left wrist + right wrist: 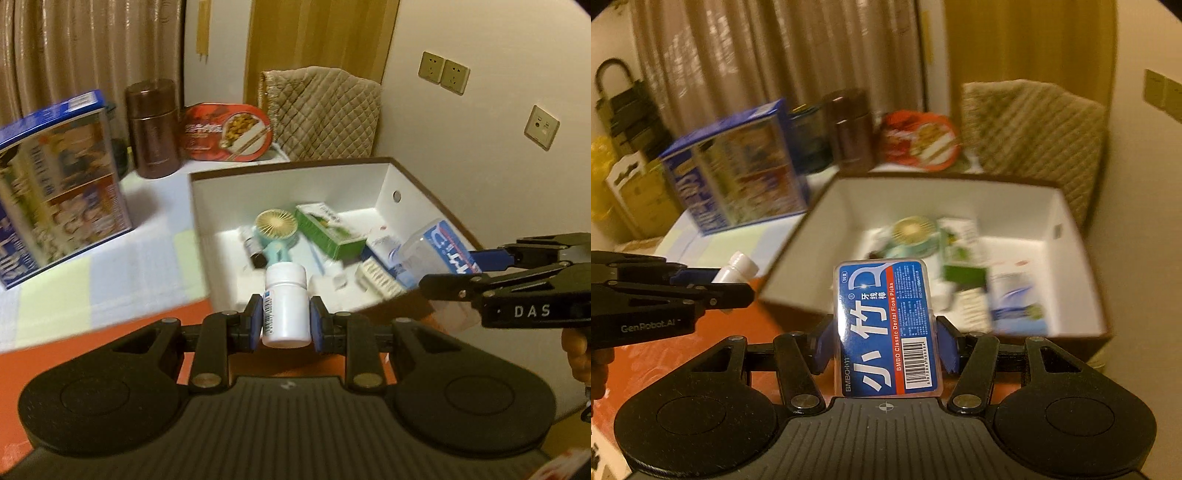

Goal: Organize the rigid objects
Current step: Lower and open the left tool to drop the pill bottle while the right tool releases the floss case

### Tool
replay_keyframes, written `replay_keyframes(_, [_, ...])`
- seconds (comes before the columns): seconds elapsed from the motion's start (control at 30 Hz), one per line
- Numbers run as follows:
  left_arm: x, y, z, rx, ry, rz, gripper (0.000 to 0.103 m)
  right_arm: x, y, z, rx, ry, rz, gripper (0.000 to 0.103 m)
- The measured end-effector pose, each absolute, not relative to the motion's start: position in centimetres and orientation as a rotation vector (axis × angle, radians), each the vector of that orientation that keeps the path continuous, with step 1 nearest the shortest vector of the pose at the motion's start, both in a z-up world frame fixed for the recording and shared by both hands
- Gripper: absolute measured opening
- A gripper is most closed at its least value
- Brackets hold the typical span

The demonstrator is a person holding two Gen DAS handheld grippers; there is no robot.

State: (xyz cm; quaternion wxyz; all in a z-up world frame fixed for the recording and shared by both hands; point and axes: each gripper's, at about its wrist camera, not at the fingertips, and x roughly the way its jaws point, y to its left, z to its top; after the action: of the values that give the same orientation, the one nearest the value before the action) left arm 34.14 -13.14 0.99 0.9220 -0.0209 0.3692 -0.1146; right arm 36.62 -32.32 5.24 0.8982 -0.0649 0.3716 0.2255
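Note:
My left gripper (286,319) is shut on a white pill bottle (286,302) and holds it just before the near rim of a white-lined open box (207,221). My right gripper (884,339) is shut on a blue dental floss picks case (886,328), also held at the box's near edge (798,243). In the left wrist view the case (439,251) and the right gripper (476,273) show at the right over the box. In the right wrist view the bottle (737,267) and the left gripper (713,284) show at the left.
Inside the box lie a small teal hand fan (275,229), a green carton (325,229), a dark little bottle (255,251) and a white brush (376,277). Behind stand a blue carton (59,184), a brown canister (153,129), a red tin (229,133) and a quilted chair (325,110).

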Motion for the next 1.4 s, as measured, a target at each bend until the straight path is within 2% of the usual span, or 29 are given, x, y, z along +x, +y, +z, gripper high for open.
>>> replay_keyframes(0.3, [40.8, -17.6, -0.1, -0.027, 0.8, -0.208, 0.022, 43.8, -36.6, 5.3, -0.132, 0.778, 0.401, 0.053])
replay_keyframes(0.93, [51.1, -20.9, -4.3, 0.013, 0.911, -0.162, 0.022, 53.4, -37.0, 1.2, -0.147, 0.881, 0.376, 0.053])
replay_keyframes(1.03, [51.8, -21.2, -4.7, 0.047, 0.916, -0.161, 0.028, 54.2, -37.0, 1.0, -0.145, 0.889, 0.369, 0.053])
replay_keyframes(1.33, [52.5, -20.9, -5.1, 0.061, 0.928, -0.149, 0.032, 55.2, -36.8, 0.7, -0.15, 0.866, 0.385, 0.053])
replay_keyframes(1.4, [52.4, -20.7, -4.9, 0.063, 0.924, -0.146, 0.039, 55.4, -36.7, 0.7, -0.143, 0.849, 0.377, 0.053])
